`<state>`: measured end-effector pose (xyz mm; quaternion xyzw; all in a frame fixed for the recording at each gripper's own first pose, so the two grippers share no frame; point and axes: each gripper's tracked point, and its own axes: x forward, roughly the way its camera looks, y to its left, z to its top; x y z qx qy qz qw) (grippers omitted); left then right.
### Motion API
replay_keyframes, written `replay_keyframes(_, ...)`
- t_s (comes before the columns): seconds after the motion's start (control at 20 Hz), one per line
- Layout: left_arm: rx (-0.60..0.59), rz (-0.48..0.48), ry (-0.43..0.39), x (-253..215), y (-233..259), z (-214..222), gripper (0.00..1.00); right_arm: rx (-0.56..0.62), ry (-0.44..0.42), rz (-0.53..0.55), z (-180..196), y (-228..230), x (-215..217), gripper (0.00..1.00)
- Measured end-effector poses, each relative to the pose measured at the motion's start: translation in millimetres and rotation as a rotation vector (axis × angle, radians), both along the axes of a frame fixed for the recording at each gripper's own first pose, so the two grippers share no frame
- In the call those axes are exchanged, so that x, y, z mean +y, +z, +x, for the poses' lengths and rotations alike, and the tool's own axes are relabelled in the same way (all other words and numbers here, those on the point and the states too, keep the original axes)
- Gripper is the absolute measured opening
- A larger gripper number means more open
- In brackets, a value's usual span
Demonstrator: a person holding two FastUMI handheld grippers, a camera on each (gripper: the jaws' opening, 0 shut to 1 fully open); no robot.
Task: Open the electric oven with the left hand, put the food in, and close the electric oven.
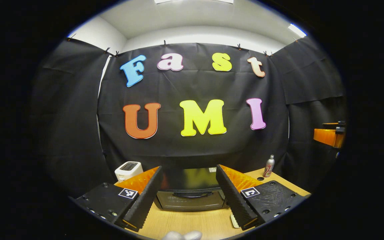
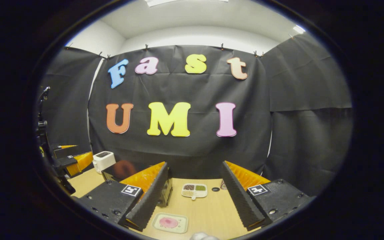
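**Both claws spread, oven door closed, food on the table**

We start at the left gripper: in the left gripper view its two fingers stand wide apart with nothing between them, hanging above the wooden table. Straight ahead between those fingers we see the electric oven, a dark box with a shiny top, its door closed and the curved handle across the front. The claw does not touch it. To the left of the oven, by the booth wall, stands a white toaster. To the right, near the table's far edge, stands a small bottle, upright. At the right rim of that view we catch the other gripper, held well apart.

The right gripper is likewise spread open and holds nothing. Just below and between its fingers, in the right gripper view, lies a pale rectangular tray with a pink piece of food on it, flat on the table. Farther on sits a white divided dish with small portions in its compartments, and beside it a small dark round spot on the tabletop. The oven stands behind the left finger there, partly hidden.
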<state>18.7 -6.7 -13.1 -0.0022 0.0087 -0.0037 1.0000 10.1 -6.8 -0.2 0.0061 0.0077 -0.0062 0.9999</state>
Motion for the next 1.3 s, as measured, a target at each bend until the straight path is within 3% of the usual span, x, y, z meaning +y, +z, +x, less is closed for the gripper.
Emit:
replay_keyframes(0.3, 0.065, -0.015, -0.011, -8.0, -48.1, 34.2, 0.96, 0.008, -0.012, 0.008, 0.5, 2.7, -8.5, 0.96)
replay_keyframes(0.35, 0.093, -0.028, -0.009, -9.4, -61.8, 40.1, 0.96, 0.015, -0.017, 0.007, 0.4, 2.6, -10.8, 1.00)
replay_keyframes(0.8, 0.237, 0.001, -0.020, -17.7, -155.6, 115.5, 0.97, 0.071, -0.105, -0.008, -8.3, -7.3, -38.5, 0.96)
replay_keyframes(1.0, 0.293, 0.004, -0.003, -13.9, -181.7, 131.9, 0.97, 0.087, -0.119, 0.002, -6.8, -12.1, -41.1, 0.96)
replay_keyframes(1.3, 0.284, -0.009, 0.000, -13.8, -178.8, 130.9, 0.97, 0.096, -0.089, 0.025, 3.5, -16.9, -30.2, 0.97)
